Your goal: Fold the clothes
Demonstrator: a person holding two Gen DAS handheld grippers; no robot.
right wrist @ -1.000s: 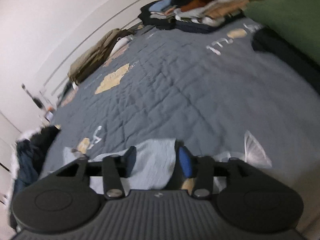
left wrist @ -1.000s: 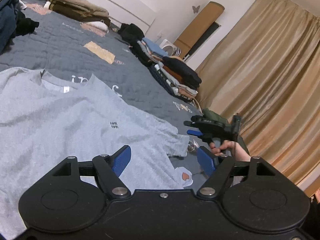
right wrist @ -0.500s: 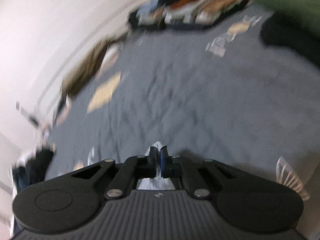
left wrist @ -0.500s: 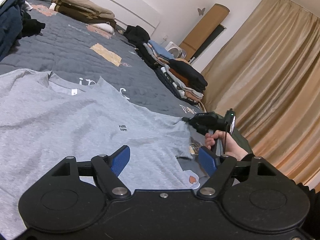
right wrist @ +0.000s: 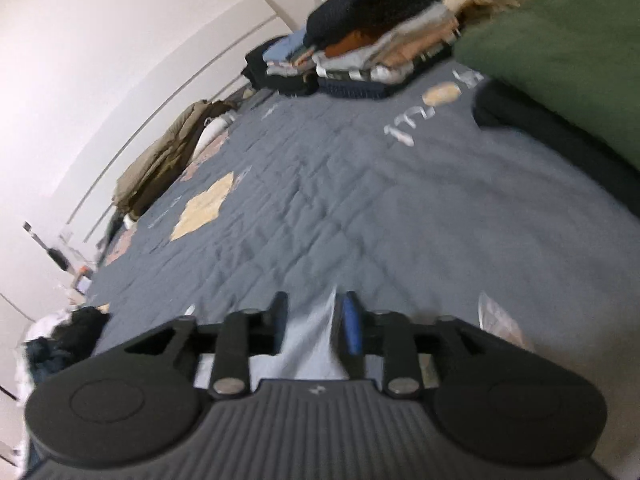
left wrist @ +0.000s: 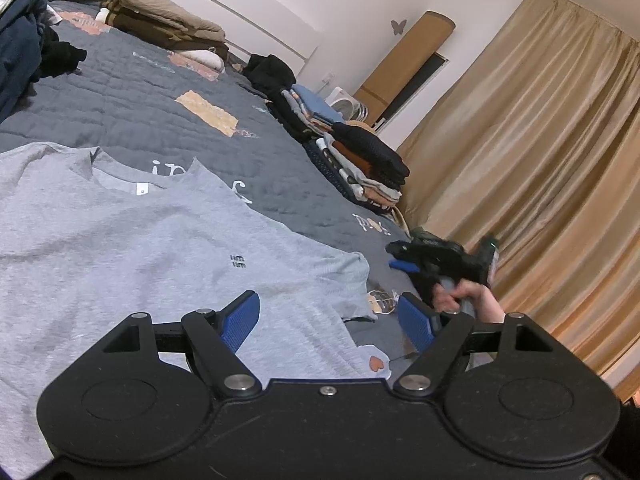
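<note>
A light grey T-shirt lies spread face up on the dark grey quilt, collar toward the far side. My left gripper hovers open over its lower right part, with nothing between the blue pads. The right sleeve lies flat. Just right of the sleeve's edge, and apart from it, is my right gripper, held by a hand with its jaws apart. In the blurred right wrist view the right gripper is open above a strip of the grey cloth.
Stacks of folded clothes line the bed's far right edge. A green folded garment lies close on the right. Brown folded clothes sit by the headboard, a dark blue heap at far left. Gold curtains hang beyond the bed.
The right gripper was shut on the sleeve half a second ago; it has since opened and drawn back to the right. The sleeve now lies flat. The left gripper stays open.
</note>
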